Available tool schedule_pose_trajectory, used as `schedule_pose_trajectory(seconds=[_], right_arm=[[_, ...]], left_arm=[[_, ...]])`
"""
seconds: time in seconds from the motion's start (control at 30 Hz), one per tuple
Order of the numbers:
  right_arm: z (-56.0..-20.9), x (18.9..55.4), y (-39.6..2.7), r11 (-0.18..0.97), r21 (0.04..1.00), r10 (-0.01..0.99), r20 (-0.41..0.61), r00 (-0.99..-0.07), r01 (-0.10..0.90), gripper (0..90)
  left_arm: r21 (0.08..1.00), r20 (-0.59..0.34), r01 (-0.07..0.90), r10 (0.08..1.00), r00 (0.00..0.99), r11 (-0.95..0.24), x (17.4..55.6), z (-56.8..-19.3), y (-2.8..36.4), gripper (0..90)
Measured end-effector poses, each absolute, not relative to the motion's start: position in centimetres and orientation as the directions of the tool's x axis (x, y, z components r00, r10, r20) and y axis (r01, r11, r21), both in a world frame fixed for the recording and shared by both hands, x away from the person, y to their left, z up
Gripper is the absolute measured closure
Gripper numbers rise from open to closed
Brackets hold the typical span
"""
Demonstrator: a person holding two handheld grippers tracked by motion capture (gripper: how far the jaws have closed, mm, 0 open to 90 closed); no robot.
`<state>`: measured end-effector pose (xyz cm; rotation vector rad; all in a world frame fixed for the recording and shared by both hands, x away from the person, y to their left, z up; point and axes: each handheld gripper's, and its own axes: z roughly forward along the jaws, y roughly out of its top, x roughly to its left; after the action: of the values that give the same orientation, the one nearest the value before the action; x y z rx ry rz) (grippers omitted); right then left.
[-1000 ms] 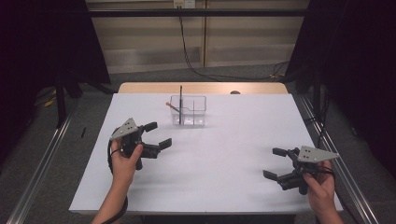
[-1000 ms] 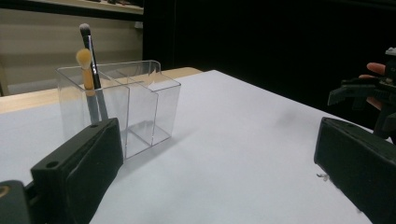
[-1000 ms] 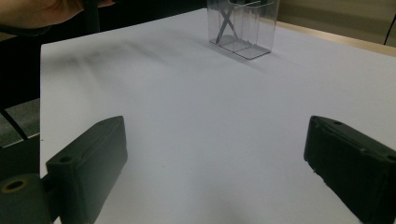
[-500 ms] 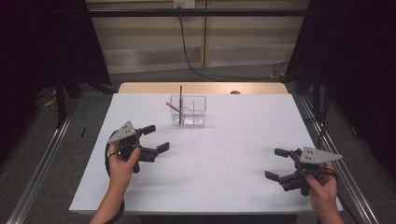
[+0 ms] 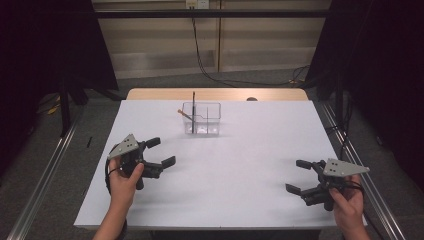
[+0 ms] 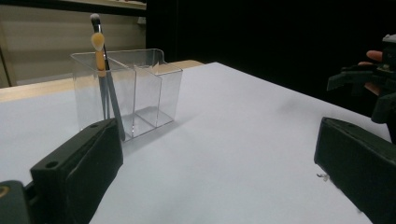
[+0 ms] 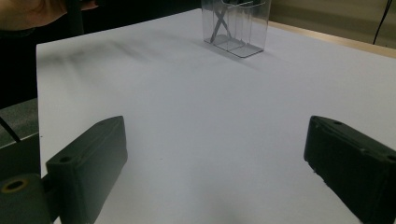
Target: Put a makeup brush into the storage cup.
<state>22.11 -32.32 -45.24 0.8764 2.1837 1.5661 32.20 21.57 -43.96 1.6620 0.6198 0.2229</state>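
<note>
Counter (image 5: 235, 165): white top, bare between the claws; a clear box stands near the far edge, centre.
Box (image 5: 201, 118): clear plastic, upright, split into compartments; well apart from both claws. Left gripper view shows it closest (image 6: 128, 91).
Brushes: two in the box's left compartment, both leaning. Black-handled brush (image 5: 193, 107) w/ pale tip up, stands taller; orange brush (image 5: 183, 113) shorter, tip poking out over the box's left rim. In left gripper view they cross, black (image 6: 108, 88) and orange (image 6: 98, 51).
Left claw (image 5: 159, 152): jaws wide, nothing btwn them; held over the counter's left side, pointing roughly toward the right and a bit forward, box is ahead and to its side.
Right claw (image 5: 298, 176): jaws wide, empty; near the counter's right front corner, aimed left across the bare top.
Step (my read): both brushes sit in the box, claws empty and off to the sides, so either work is done or not begun; can't tell which.
Next move (my read): if a brush is to come out, left claw is nearer; it needs to swing toward the box, come in above the rim, close on a handle w/o knocking the light box over.
</note>
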Motion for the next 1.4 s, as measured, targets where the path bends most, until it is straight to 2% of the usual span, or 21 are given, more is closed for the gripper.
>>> schedule_pose_trajectory(seconds=[1.4], right_arm=[[-45.4, 22.1, -32.7, 0.2, 0.932, 0.651, 0.103, -0.752, 0.301, 5.8]], left_arm=[[0.957, -0.161, 0.26, 0.513, 0.843, -0.127, 30.4, -44.4, 23.3, 1.0]])
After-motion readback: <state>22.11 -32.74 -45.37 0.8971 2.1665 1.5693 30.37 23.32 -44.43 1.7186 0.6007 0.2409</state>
